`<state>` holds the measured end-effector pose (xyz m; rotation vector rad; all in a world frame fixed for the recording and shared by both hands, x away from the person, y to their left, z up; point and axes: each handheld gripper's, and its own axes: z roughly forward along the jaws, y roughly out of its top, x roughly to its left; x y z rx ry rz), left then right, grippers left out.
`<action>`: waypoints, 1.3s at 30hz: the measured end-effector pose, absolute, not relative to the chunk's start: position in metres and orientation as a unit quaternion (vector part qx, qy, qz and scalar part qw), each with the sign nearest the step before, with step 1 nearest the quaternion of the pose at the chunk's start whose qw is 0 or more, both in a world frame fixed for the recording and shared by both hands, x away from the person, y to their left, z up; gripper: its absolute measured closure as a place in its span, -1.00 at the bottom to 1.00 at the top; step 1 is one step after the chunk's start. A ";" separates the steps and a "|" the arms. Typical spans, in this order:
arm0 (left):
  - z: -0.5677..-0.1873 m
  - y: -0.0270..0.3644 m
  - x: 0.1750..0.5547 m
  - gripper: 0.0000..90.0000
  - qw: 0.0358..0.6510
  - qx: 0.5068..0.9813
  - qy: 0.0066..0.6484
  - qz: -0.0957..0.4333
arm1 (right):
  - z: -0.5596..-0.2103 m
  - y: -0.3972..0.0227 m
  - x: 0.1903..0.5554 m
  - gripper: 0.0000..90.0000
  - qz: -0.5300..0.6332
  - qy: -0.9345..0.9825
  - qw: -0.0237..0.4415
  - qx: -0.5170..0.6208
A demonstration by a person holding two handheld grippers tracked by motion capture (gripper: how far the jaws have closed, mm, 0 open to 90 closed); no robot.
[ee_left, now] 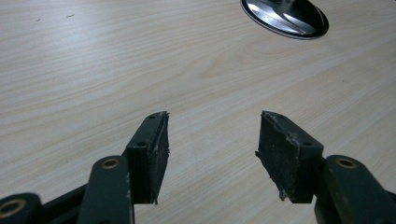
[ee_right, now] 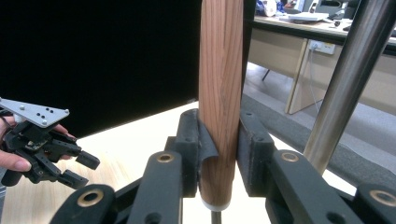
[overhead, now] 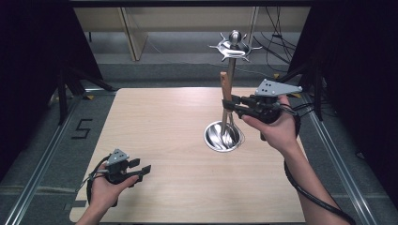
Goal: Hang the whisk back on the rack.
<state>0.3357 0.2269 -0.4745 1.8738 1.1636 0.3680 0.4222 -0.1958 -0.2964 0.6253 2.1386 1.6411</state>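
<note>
A lab or test room with an office beyond: the pale wood bench (overhead: 187,140) stands alone on grey carpet between metal floor rails (overhead: 40,164), with a taped figure five (overhead: 82,128) on the floor left of it, black curtains (overhead: 33,47) on both sides, loose cables (overhead: 277,37) behind it, and office desks (ee_right: 303,28) beyond

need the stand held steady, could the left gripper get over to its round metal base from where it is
Probably yes. The left gripper sits open over bare table, with nothing between it and the base. The right gripper holds the wooden-handled utensil above the base, so come in low.
</note>
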 end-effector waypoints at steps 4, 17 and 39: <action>-0.474 0.227 0.335 -0.07 0.438 0.753 0.467 0.150 | -0.295 -0.195 0.421 0.63 0.583 0.758 0.185 0.228; -0.474 0.227 0.335 -0.07 0.439 0.752 0.467 0.152 | -0.293 -0.193 0.423 0.63 0.583 0.758 0.180 0.231; -0.474 0.227 0.335 -0.07 0.441 0.750 0.470 0.148 | -0.287 -0.191 0.425 0.63 0.587 0.756 0.179 0.229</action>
